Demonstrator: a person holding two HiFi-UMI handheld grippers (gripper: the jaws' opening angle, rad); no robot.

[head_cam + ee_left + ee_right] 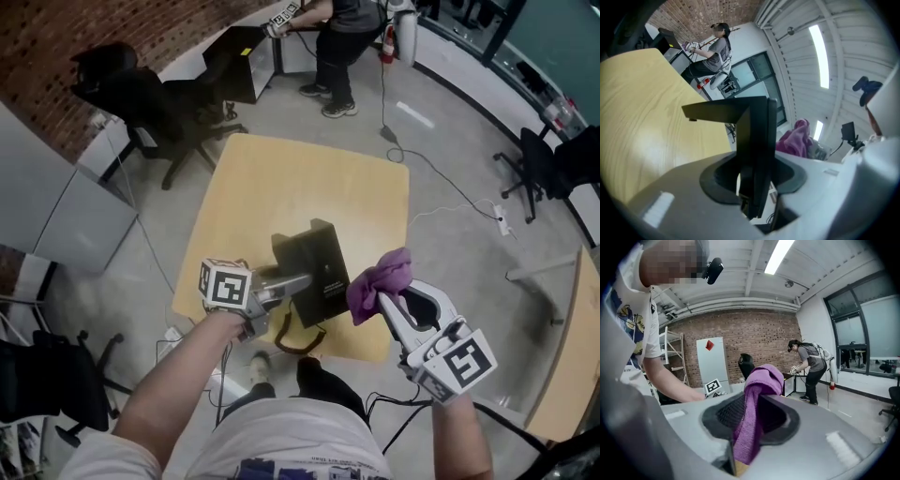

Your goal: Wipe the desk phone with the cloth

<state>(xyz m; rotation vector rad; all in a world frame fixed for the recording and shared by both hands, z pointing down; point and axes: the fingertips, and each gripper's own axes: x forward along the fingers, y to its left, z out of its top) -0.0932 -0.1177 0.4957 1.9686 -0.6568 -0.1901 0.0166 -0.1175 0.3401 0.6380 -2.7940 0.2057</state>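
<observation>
Grey left gripper (pixel 306 280) and right gripper (pixel 383 304), black-and-white marker cubes (pixel 225 284); white printed T-shirt (pixel 281 441).

Nothing legible in view.
White print on the desk phone (pixel 317 267) is too small to read; the shirt (pixel 309 466) print likewise.

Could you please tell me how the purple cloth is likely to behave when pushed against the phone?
The purple terry cloth is probably floppy: it bunches and droops over the jaws pinching it. Its fuzzy pile looks grippy rather than slippery, so it should likely mould to the black desk phone.
</observation>
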